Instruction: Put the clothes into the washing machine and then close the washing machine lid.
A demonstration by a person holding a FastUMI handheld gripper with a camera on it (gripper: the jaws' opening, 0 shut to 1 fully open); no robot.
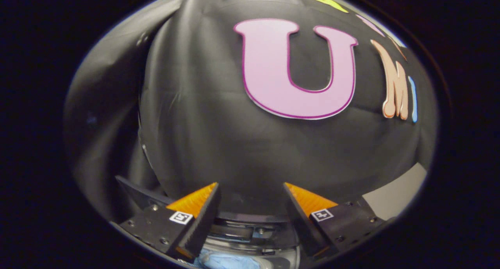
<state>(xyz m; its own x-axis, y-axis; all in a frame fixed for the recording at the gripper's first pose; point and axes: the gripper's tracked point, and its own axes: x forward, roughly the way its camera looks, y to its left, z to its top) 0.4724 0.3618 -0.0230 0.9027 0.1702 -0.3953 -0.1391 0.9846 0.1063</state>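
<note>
My gripper (250,185) is open, its two fingers spread wide with nothing between them. Low between the fingers I see the round top opening of the washing machine (242,226), with its dark rim and a shiny inner ring. A light blue piece of clothing (226,260) lies inside the opening, under and behind the fingertips. The fingers point over the machine at the booth's black cloth wall (218,136). I cannot make out where the lid stands.
A dark flat panel (136,192) slants up beside the left finger; I cannot tell what it is. A pale grey surface (394,194) lies past the right finger. The cloth wall stands close behind the machine.
</note>
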